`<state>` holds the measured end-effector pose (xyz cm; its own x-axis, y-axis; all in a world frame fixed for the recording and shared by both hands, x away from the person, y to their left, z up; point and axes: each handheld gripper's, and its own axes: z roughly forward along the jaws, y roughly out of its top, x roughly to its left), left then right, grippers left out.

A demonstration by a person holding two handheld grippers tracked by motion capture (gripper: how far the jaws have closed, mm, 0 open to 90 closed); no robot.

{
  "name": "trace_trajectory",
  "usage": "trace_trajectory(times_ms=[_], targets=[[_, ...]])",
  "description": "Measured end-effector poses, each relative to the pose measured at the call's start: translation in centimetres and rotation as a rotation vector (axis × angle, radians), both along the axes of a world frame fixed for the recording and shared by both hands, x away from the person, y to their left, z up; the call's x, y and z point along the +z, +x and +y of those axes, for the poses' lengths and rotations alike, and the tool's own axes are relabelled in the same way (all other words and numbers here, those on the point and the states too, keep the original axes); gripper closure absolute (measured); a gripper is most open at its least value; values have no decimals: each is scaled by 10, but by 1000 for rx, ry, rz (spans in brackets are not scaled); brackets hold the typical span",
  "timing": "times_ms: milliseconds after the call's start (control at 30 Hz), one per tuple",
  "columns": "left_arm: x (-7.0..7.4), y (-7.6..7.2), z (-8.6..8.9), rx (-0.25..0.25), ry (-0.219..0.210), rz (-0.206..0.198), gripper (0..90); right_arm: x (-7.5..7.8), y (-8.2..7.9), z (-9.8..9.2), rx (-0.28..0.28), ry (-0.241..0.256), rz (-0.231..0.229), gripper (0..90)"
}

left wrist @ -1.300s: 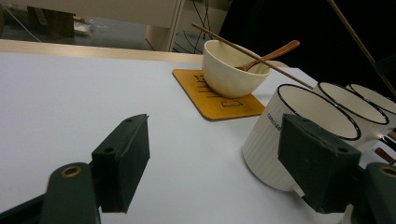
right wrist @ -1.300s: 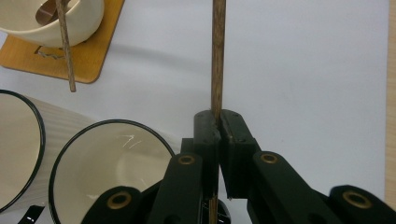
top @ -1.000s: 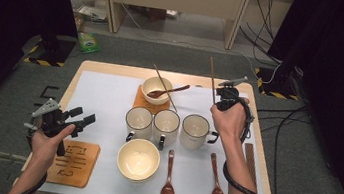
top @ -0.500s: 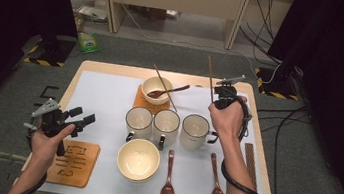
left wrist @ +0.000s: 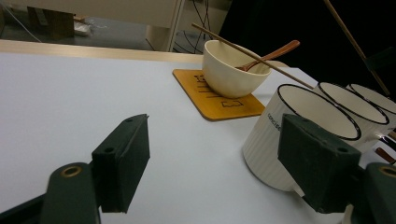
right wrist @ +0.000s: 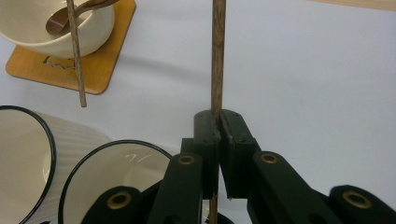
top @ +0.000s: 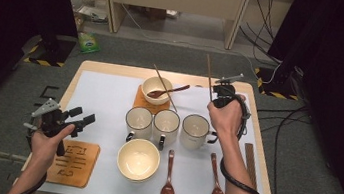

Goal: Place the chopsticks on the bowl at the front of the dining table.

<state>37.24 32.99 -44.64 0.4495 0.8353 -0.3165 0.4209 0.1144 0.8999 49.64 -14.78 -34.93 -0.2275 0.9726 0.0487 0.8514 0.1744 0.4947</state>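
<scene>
My right gripper [top: 222,91] is at the back right of the table, shut on a wooden chopstick [top: 208,76] that points up and away. In the right gripper view the jaws pinch that chopstick [right wrist: 217,56] near its lower part. A second chopstick [top: 165,87] leans across the cream bowl [top: 157,90], which sits on a wooden coaster [top: 145,104] and holds a brown spoon [top: 171,90]. Over the table's left edge my left gripper [top: 79,117] stands open with nothing between its jaws. Ahead of it are the nearest mug [left wrist: 299,121] and the bowl [left wrist: 231,70].
Three white mugs [top: 166,124] stand in a row mid-table. In front of them are an empty cream bowl [top: 138,159] and two brown spoons [top: 167,187]. A second coaster [top: 73,162] lies front left. Dark sticks [top: 250,163] lie along the right edge.
My right gripper has shifted slightly left, toward the back bowl, with the chopstick in it. The left gripper has stayed where it was, open.
</scene>
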Motion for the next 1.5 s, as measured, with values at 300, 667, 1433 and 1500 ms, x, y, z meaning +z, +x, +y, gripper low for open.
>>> trace_trajectory(times_ms=[300, 667, 1433, 1500], targets=[[0, 0, 0, -1, 0, 0, 245, 0, 3, 1, 5, -3, -6, 855], [0, 0, -1, -2, 2, 0, 246, 0, 6, 3, 8, -1, -17, 855], [0, 1, 0, 1, -2, -3, 245, 0, 14, 8, 13, 5, -47, 855], [0, 1, 0, 1, -2, -3, 246, 0, 15, 9, 15, 5, -50, 855]])
